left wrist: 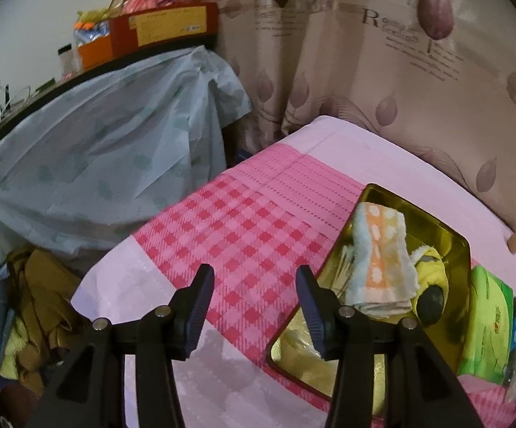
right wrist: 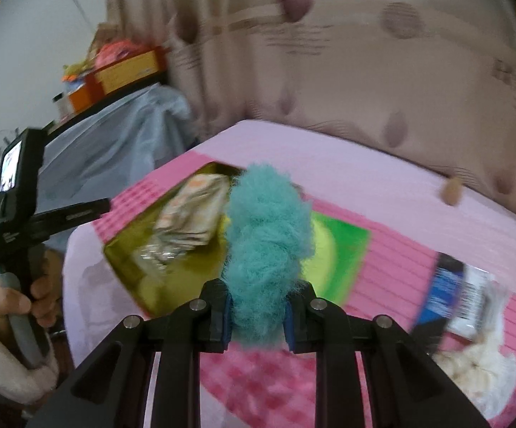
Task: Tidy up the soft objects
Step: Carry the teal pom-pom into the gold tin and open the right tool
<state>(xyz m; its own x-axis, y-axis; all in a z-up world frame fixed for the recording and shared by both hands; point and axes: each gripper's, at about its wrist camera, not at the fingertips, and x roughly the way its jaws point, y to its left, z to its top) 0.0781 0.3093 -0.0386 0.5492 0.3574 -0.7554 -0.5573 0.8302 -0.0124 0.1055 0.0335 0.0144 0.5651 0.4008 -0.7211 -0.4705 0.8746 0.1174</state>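
We see soft, even indoor light, moderately dim, source not visible. Left wrist view mostly sharp; faint shadow under jaws on pink cloth [left wrist: 258, 228]; gold tray [left wrist: 432, 221] shows mild sheen. Right wrist view heavily motion-blurred: curtain [right wrist: 364, 53], packets smeared; teal fluffy object [right wrist: 266, 246] sharper. Fisheye bends edges, dark vignette in corners of both.

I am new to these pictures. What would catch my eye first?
First, the fluffy teal ball, pinched between the right gripper fingers above the table. Next, the gold tray on the pink checked cloth, holding a folded orange-and-white towel. The left gripper hangs open beside the tray.
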